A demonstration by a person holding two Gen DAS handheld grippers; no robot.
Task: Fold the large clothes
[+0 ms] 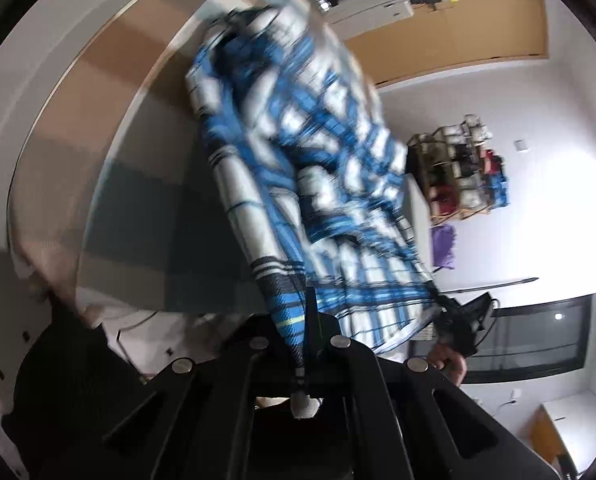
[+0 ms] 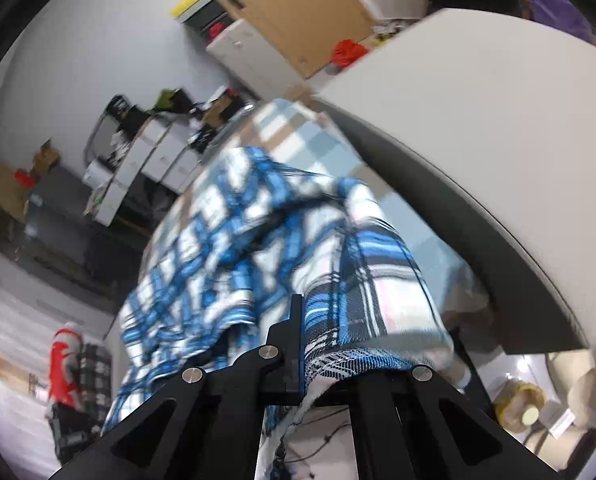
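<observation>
A large blue, white and black plaid garment [image 1: 298, 152] lies stretched over a table with a checked cloth [image 1: 145, 184], blurred by motion. My left gripper [image 1: 304, 320] is shut on one edge of the garment, the fabric pinched between its black fingers and lifted off the table. In the left wrist view my right gripper [image 1: 458, 320] shows at the right, held by a hand, gripping the other end. In the right wrist view my right gripper [image 2: 298, 344] is shut on the plaid garment [image 2: 241, 232], which drapes over its right finger and hides it.
A white table or panel edge [image 2: 498, 160] curves close on the right of the right wrist view. White drawer units [image 2: 149, 160], boxes and a wooden door [image 2: 298, 12] stand behind. A shelf of folded clothes [image 1: 462, 172] sits against the wall.
</observation>
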